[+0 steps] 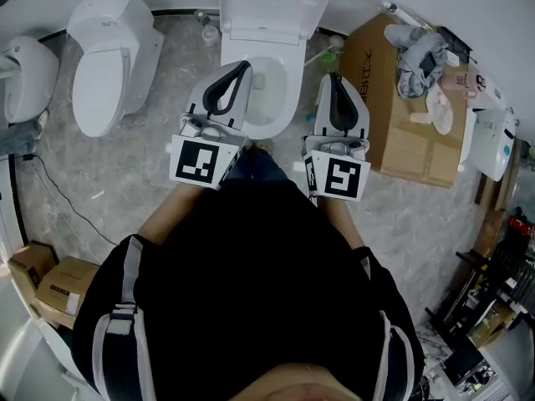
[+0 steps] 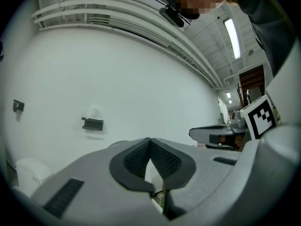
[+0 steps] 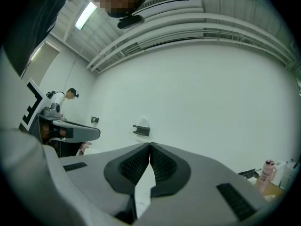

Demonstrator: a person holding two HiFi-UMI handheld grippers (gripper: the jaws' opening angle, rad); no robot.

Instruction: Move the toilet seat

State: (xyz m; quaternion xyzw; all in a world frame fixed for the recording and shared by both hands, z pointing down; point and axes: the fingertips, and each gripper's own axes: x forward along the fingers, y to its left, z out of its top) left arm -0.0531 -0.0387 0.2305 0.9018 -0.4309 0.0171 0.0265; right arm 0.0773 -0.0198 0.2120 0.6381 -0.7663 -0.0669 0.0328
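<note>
In the head view a white toilet (image 1: 269,98) stands straight ahead, its lid (image 1: 272,7) raised against the wall. I cannot tell whether the seat ring lies on the bowl or stands up with the lid. My left gripper (image 1: 243,64) hovers over the bowl's left rim, jaws shut and empty. My right gripper (image 1: 333,78) hangs beside the bowl's right edge, also shut with nothing in it. In the left gripper view the left gripper's (image 2: 150,139) pads meet at the tip, facing a white wall. The right gripper view shows the right gripper's (image 3: 149,145) pads touching likewise.
A second toilet (image 1: 109,57) stands to the left, another (image 1: 25,78) at the far left. A cardboard box (image 1: 393,124) with cloth on it sits right of the bowl. Small boxes (image 1: 54,282) lie at lower left. A dark bracket (image 3: 141,130) hangs on the wall.
</note>
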